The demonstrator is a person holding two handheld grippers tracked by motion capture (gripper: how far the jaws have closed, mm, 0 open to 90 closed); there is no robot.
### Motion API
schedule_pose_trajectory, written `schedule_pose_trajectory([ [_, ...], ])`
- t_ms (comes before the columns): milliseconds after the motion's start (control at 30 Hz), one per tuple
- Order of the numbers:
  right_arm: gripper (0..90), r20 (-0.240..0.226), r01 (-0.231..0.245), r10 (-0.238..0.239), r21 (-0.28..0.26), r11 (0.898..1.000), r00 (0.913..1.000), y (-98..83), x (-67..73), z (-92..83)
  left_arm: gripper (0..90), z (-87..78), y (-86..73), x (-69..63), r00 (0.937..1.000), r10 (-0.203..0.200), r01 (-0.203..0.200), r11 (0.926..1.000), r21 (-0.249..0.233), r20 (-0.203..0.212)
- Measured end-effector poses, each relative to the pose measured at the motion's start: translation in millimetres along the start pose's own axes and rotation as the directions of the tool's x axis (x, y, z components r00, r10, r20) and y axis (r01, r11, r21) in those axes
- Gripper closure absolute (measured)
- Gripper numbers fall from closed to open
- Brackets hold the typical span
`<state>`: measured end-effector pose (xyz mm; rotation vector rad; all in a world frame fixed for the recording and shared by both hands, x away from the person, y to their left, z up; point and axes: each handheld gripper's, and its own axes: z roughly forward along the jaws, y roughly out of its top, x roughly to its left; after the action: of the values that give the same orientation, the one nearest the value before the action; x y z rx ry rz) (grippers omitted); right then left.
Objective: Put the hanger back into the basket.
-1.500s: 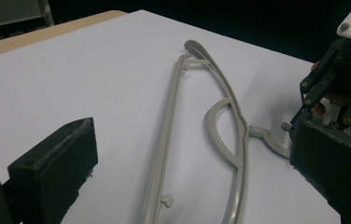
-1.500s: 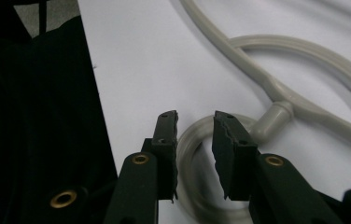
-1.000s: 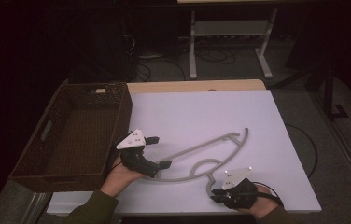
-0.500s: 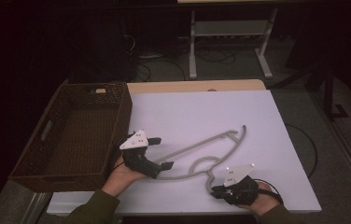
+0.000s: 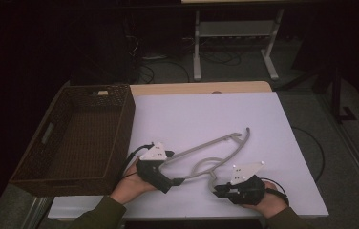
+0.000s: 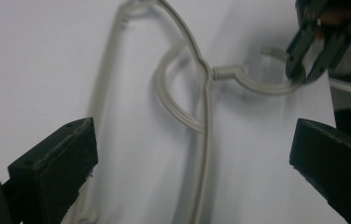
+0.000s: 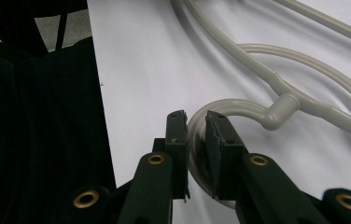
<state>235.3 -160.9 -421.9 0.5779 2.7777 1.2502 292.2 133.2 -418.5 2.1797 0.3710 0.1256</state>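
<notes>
Right now my right gripper (image 7: 196,122) is clamped on the hook of the grey hanger (image 5: 201,151), its jaws pinching the curved wire at the near edge of the white table (image 5: 206,112). My left gripper (image 5: 175,182) hovers over the hanger's other end with its jaws spread wide, one hanger arm running between them, nothing pinched. Beside my left hand (image 5: 129,183) sits the brown wicker basket (image 5: 115,143).

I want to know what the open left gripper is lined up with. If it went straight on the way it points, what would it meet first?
Probably the grey hanger: its long bar runs up between the left gripper's wide-open jaws. Further on, the right gripper pinches the hook. Depth is hard to judge.
</notes>
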Motion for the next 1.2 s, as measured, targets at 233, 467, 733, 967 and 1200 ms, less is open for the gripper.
schedule_pose_trajectory([
  [233,78.9,0.001,0.004,-0.004,-0.005,1.0,1.0,2.7,1.0,-1.9,26.1,23.7,1.6,-6.4,0.9965,0.071,-0.076,0.9898,0.121,0.045],
  [467,79.0,0.0,0.002,-0.002,-0.009,1.0,1.0,3.9,1.8,-2.6,49.0,30.2,-0.9,-2.8,0.9955,0.073,-0.083,0.9804,0.179,0.06],
  [733,79.0,0.003,0.016,-0.016,-0.017,1.0,0.9999,5.6,2.1,-3.5,62.9,33.1,0.0,3.0,0.9969,0.041,-0.053,0.9812,0.186,0.068],
  [967,79.0,0.016,0.05,-0.05,-0.019,0.999,0.9986,6.5,0.9,-4.4,72.7,33.5,1.2,3.9,0.9965,0.025,-0.04,0.9788,0.201,0.08],
  [1200,79.0,0.015,0.05,-0.049,-0.023,0.999,0.9987,7.8,1.7,-5.3,80.5,35.9,2.2,3.9,0.995,0.034,-0.053,0.9763,0.21,0.094],
])
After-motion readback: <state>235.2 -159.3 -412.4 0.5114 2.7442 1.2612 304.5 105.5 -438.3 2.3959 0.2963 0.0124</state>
